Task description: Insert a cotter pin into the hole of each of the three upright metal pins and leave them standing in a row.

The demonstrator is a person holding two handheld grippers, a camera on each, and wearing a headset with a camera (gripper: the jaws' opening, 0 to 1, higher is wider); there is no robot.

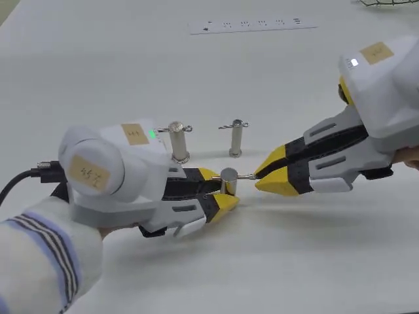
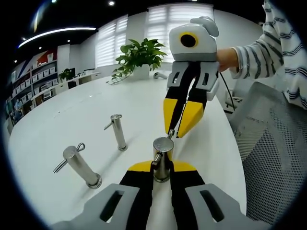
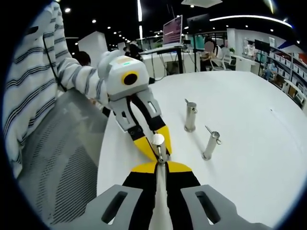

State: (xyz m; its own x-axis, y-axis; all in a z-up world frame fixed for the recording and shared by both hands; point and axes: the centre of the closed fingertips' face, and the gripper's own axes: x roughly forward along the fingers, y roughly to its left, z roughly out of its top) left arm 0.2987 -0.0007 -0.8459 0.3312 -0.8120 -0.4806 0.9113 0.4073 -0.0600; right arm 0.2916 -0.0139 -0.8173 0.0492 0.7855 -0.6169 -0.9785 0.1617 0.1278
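**A:** Status on the last one?

**B:** The third pin (image 1: 228, 181) stands upright on the table (image 1: 301, 261), mid head view. The left gripper (image 1: 219, 189) comes in from 9 o'clock with its jaws clamped narrow on the shaft below the head. My read: it's bracing the pin so it can't tip or spin under the push.

**A:** Right side?

**B:** The right gripper (image 1: 260, 177) comes in from 3 o'clock, jaws pinched almost together on the cotter pin (image 1: 247, 176). The wire is held level, in line with the hole near the pin's top. Its tip reaches the pin. Can't tell if it's in the hole yet.

**A:** Why opposed?

**B:** Probably so the insertion force runs straight into the left jaws, which avoids tipping.

**A:** The others?

**B:** The rear-left pin (image 1: 178, 140) is at 11 o'clock from the held one and the rear-right pin (image 1: 236, 139) at 12 o'clock. Both are standing with a cotter through the top, well clear of both grippers. So two of three look done.

**A:** Risks?

**B:** The wire could skate off the round shaft if it's off-axis. Also, the third pin sits nearer the person than the other two, so it likely needs lining up afterwards.
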